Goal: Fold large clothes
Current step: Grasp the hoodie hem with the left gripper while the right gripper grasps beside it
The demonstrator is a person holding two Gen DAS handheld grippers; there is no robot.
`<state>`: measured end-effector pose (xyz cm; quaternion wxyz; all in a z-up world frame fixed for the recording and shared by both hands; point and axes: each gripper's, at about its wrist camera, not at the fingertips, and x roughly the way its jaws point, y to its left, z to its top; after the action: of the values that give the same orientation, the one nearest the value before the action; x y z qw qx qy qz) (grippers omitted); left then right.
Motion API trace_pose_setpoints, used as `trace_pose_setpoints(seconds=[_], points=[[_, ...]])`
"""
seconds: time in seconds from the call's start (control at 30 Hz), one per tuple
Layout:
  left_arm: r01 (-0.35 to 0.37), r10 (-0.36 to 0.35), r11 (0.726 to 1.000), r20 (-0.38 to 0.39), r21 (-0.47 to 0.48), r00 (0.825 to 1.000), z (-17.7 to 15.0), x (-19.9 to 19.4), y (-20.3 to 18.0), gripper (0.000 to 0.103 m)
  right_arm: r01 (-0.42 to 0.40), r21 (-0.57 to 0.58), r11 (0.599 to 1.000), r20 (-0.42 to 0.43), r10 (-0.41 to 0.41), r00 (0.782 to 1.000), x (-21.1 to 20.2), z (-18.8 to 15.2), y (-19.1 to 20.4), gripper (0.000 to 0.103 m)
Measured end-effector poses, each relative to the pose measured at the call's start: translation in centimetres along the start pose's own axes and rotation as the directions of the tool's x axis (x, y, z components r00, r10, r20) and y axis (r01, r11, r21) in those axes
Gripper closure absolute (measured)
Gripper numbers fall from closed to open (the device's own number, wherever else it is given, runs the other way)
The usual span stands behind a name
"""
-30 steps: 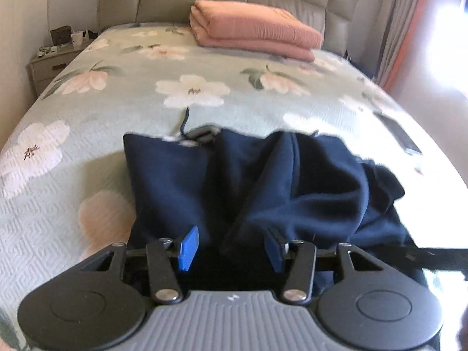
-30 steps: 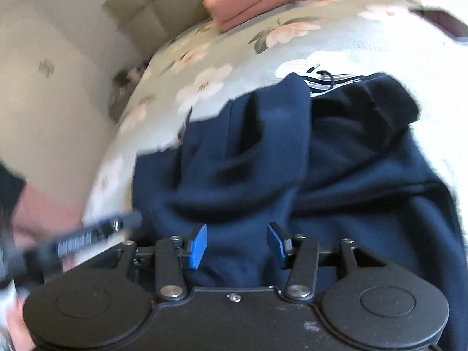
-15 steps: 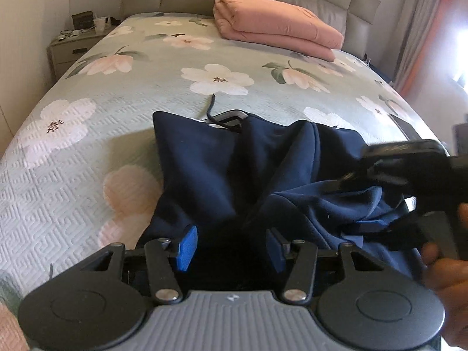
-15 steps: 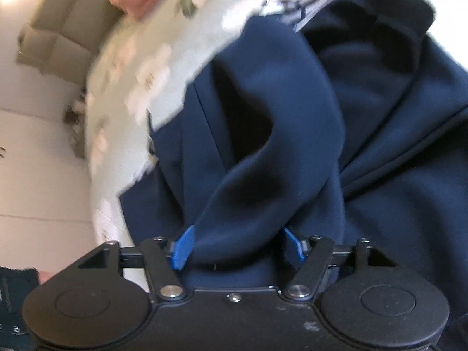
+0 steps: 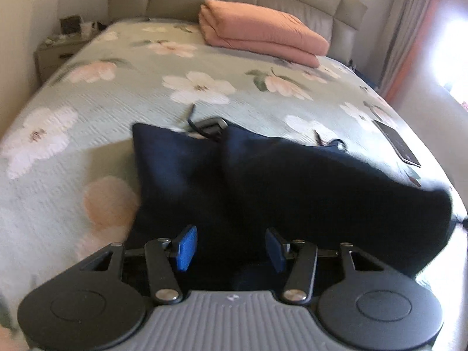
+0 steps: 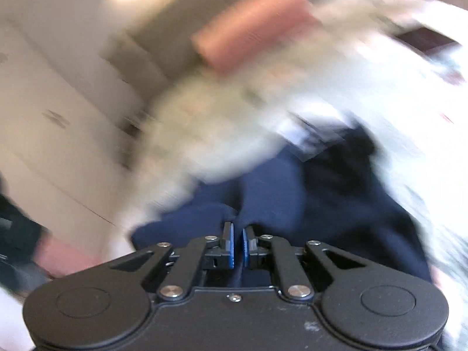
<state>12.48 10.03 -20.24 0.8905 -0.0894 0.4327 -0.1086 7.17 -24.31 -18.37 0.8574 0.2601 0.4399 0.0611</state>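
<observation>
A large navy garment lies crumpled on the floral bedspread, with a dark cord and a striped collar at its far edge. My left gripper is open just above the garment's near part, its blue pads apart and pressing on nothing. In the blurred right wrist view, my right gripper is shut on a fold of the navy garment, and the cloth rises from between the pads. The garment's right side is drawn out towards the right in the left wrist view.
A folded pink blanket rests against the padded headboard. A nightstand stands at the far left. A dark flat device lies near the bed's right edge. A person's hand shows blurred at the left of the right wrist view.
My right gripper has shut on a fold of the navy garment and moved off fast with it, leaving the left wrist view. The garment's right side is pulled out. My left gripper has kept still.
</observation>
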Motion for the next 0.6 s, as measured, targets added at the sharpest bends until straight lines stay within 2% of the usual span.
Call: trace_pose_setpoints(seconds=[0.03,0.07,0.1,0.13,0.17,0.23,0.27,0.33,0.37,0.43,0.5,0.57,0.6], points=[[0.027,-0.027,1.000,-0.017,-0.015,0.999,-0.1,0.6,-0.1,0.049,0.098,-0.002,0.995,-0.080,-0.097,0.992,1.4,-0.9,-1.5,0.092],[0.061,-0.062,0.998,-0.040,-0.036,0.997,-0.2,1.2,0.0,0.049,0.177,-0.010,0.984,-0.192,-0.176,0.965,3.2,-1.9,-3.1,0.092],[0.087,-0.091,0.994,-0.055,-0.059,0.994,-0.3,1.8,0.2,0.049,0.227,-0.004,0.974,-0.299,-0.217,0.929,4.8,-2.7,-4.5,0.092],[0.116,-0.123,0.989,-0.071,-0.091,0.990,-0.4,2.3,0.3,0.049,0.242,0.020,0.970,-0.361,-0.219,0.907,5.5,-3.2,-5.5,0.092],[0.135,-0.145,0.984,-0.084,-0.117,0.986,-0.5,2.7,0.5,0.049,0.230,0.061,0.971,-0.374,-0.191,0.907,5.5,-3.5,-6.1,0.089],[0.187,-0.206,0.967,-0.098,-0.175,0.974,-0.6,3.1,0.9,0.049,0.173,0.111,0.979,-0.316,-0.130,0.940,4.0,-2.9,-5.7,0.075],[0.211,-0.234,0.957,-0.100,-0.199,0.967,-0.5,3.3,1.0,0.048,0.150,0.102,0.983,-0.279,-0.117,0.953,3.2,-2.3,-5.1,0.069],[0.261,-0.290,0.936,-0.099,-0.237,0.952,-0.2,3.4,0.6,0.047,0.111,0.061,0.992,-0.191,-0.098,0.977,1.4,-1.3,-3.8,0.050],[0.278,-0.309,0.929,-0.096,-0.243,0.946,0.0,3.5,0.3,0.044,0.092,0.050,0.995,-0.151,-0.083,0.985,0.9,-1.0,-3.6,0.049],[0.313,-0.341,0.921,-0.091,-0.234,0.936,0.7,3.5,-1.2,0.038,0.040,0.026,0.999,-0.128,-0.037,0.991,0.8,-0.5,-3.1,0.049],[0.338,-0.363,0.917,-0.094,-0.210,0.927,1.1,3.6,-2.6,0.030,0.021,-0.017,1.000,-0.116,-0.023,0.993,1.3,-0.3,-2.4,0.053],[0.341,-0.367,0.919,-0.112,-0.196,0.924,1.3,4.2,-3.7,0.028,-0.056,-0.072,0.996,-0.121,0.047,0.992,2.7,-1.6,-0.8,0.075],[0.330,-0.356,0.924,-0.123,-0.194,0.926,1.2,4.5,-4.0,0.028,-0.100,-0.087,0.991,-0.153,0.086,0.985,3.5,-2.2,0.3,0.085]])
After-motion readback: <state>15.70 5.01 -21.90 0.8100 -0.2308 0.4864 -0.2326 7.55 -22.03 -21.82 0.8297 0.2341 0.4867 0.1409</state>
